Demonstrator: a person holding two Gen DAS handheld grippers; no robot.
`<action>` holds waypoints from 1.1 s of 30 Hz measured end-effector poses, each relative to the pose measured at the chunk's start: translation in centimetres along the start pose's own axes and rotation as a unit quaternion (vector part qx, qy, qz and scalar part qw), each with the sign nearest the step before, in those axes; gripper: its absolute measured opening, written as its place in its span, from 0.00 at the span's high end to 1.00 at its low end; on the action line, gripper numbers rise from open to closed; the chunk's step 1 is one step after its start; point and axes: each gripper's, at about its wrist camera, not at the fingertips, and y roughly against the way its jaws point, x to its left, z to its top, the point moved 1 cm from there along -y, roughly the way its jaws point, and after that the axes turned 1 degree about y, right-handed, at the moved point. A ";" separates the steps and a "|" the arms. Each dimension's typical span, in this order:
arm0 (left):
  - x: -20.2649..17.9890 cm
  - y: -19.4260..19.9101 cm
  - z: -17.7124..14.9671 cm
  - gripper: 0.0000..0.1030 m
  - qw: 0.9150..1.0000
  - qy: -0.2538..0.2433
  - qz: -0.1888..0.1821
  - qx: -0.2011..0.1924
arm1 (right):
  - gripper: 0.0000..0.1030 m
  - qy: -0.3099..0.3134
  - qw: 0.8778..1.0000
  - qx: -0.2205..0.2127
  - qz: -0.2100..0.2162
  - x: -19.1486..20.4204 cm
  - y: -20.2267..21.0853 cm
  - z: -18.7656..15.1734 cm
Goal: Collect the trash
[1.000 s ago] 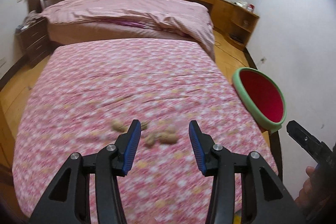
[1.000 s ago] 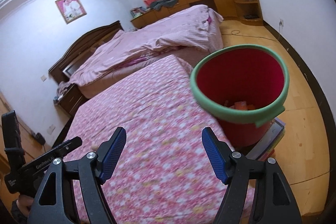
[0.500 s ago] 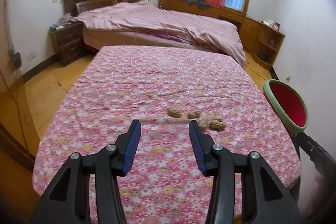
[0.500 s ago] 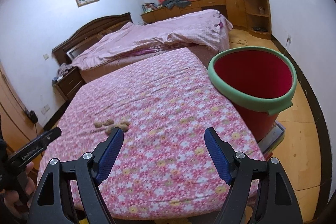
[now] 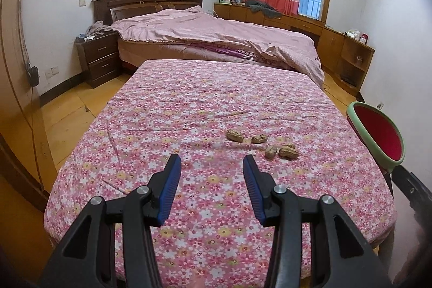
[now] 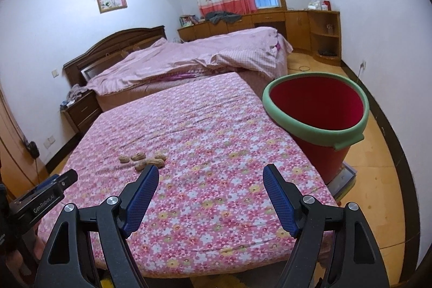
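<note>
Nearest, the left gripper (image 5: 212, 168) hangs over the flowered bed (image 5: 189, 207), fingers (image 5: 168, 188) spread with nothing between them; the right gripper (image 6: 210, 180) has just widened its own, also bare. Just beyond the left fingertips and slightly to their right lie the peanut shells (image 5: 262, 143), loosely clustered. Pinch one shell at a time across its narrow waist, pressing lightly into the soft quilt. Farther right waits the red bin (image 6: 318, 109).
</note>
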 end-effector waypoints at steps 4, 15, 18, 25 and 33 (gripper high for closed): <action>0.0 0.0 -0.2 0.54 1.000 -0.001 0.003 0.000 | 0.22 0.003 1.000 -0.001 -0.002 0.1 -0.1 -0.2; 0.1 0.6 -0.2 0.54 1.000 -0.005 0.008 -0.015 | 0.22 0.003 1.000 -0.008 -0.008 0.1 0.3 -0.4; 0.1 0.6 -0.2 0.54 1.000 -0.005 0.009 -0.018 | 0.22 0.004 1.000 -0.008 -0.009 0.2 0.4 -0.6; 0.1 0.8 -0.3 0.54 1.000 -0.005 0.011 -0.021 | 0.22 0.002 1.000 -0.007 -0.010 0.1 0.4 -0.6; 0.1 0.8 -0.4 0.54 1.000 -0.006 0.015 -0.022 | 0.22 -0.002 1.000 -0.009 -0.010 -0.2 0.4 -0.6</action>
